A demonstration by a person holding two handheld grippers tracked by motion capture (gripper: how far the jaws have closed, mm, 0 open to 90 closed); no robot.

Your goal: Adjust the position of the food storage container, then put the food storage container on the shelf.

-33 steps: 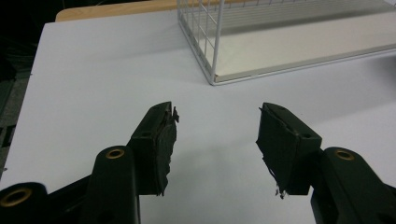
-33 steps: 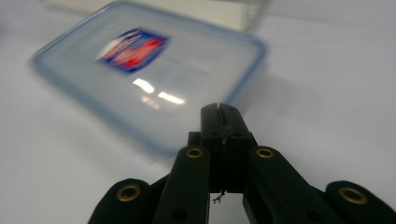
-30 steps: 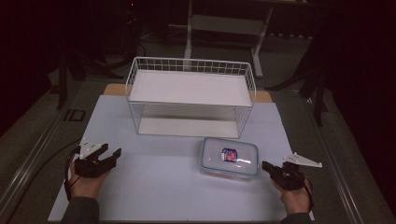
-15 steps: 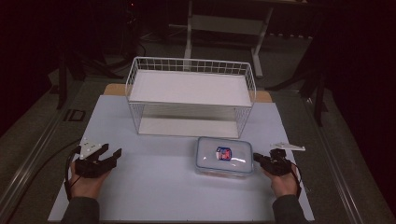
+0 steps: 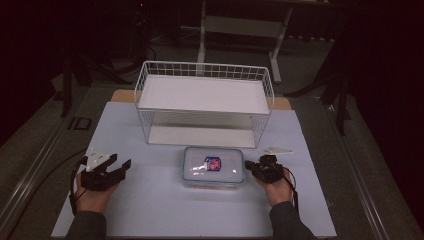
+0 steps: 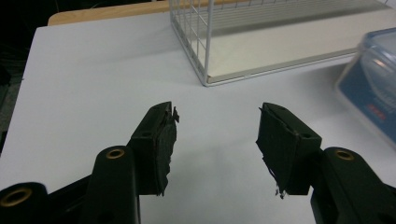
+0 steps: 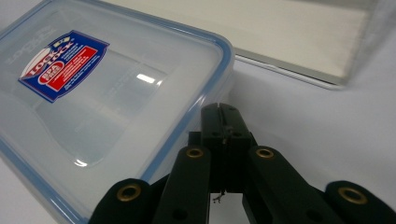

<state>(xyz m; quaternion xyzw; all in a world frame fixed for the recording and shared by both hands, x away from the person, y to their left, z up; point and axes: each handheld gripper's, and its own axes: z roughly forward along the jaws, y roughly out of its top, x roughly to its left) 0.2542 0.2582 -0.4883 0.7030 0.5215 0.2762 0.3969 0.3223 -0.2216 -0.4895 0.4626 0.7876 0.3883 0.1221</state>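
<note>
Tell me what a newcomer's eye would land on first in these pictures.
First the white wire basket rack, standing tall at the far middle of the pale table. Then the clear plastic box with its blue-rimmed lid and red-and-blue label, just in front of the rack, with the shut right gripper at its right edge.

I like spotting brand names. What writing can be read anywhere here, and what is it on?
"LOCK & LOCK": embossed in the clear lid of the plastic container, faint, near the sticker.
"LOCK & LOCK": apparently repeated on the blue and red sticker on that lid, blurred.
Small print on the sticker's red panel: too blurred to read.
White wire rack: no writing visible.
</note>
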